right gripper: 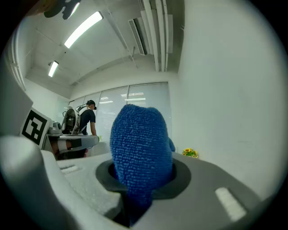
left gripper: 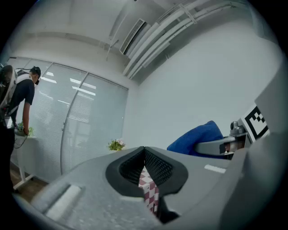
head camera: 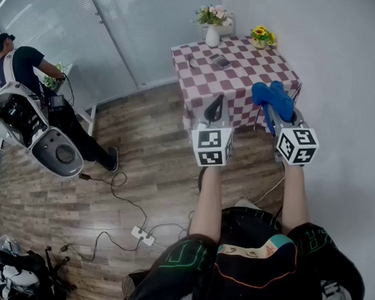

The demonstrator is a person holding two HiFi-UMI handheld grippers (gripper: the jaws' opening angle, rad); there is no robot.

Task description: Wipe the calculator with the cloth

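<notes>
Nearest the lens, a black shirt (head camera: 256, 275) and two bare forearms (head camera: 206, 204) stretched forward, each ending behind a marker cube. Clamped in the right gripper (head camera: 274, 116), a blue cloth (head camera: 273, 97), bunched and standing up out of the jaws. Same story in the right gripper view, with nubbly pile filling the whole gap. On the left gripper (head camera: 214, 104), jaws closed to a point with nothing held, only a sliver of checked table (left gripper: 148, 188) visible through the slit beneath the pads.

Far ahead of both grippers and lower down, on that table: a small dark slab, most likely the calculator (head camera: 220, 61). Straight ahead of the left gripper, ahead and to the left of the right one. Well apart from the cloth, no contact.

Judged from that: cloth in hand and ready, wiping itself not begun. Left to do: closing in on the table, laying the cloth on the calculator, rubbing across it, perhaps steadying it with the free gripper.

Pose: arms extended, grippers side by side and near each other, both aimed forward at the table.
</notes>
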